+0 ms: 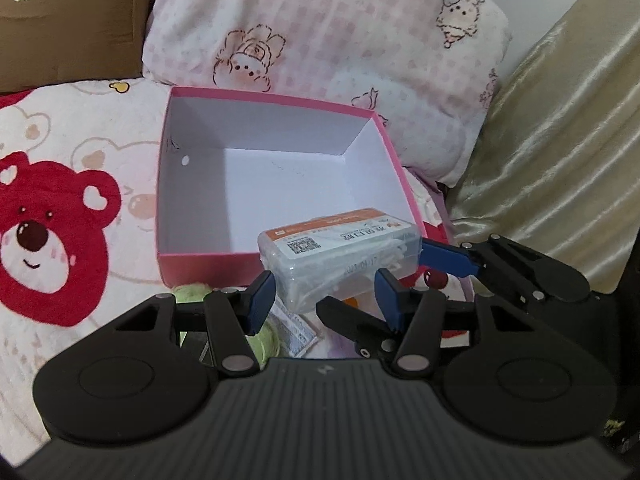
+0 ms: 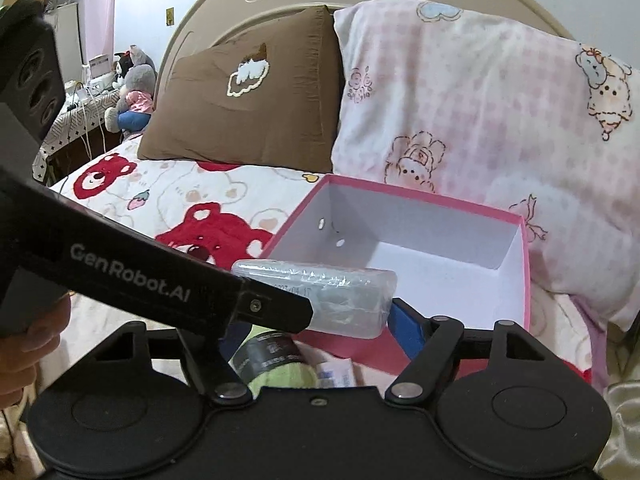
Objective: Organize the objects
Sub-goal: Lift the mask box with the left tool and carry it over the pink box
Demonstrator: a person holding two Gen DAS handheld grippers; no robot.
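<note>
1. We are looking at a clear plastic box of floss picks (image 1: pixel 340 256) with an orange label, which is staying lifted over the bear-printed blanket (image 1: pixel 60 220).
2. The left gripper (image 1: pixel 325 294) is grasping this floss box: its blue pads (image 1: pixel 262 300) are pressing on the two long sides.
3. The right gripper (image 2: pixel 316 324) is reaching around one end of the same box. One blue pad (image 2: pixel 404 328) is touching or almost touching that end; the other pad is hidden behind the left gripper, so we cannot tell if it is gripping.
4. The floss box is hanging at the near wall of the open pink box (image 1: pixel 208 264), not inside it.
5. A green fuzzy ball (image 1: pixel 188 292) and a printed sachet (image 1: pixel 296 330) are lying under the grippers.
6. The pink box is resting against a pink checked pillow (image 1: pixel 320 32).
</note>
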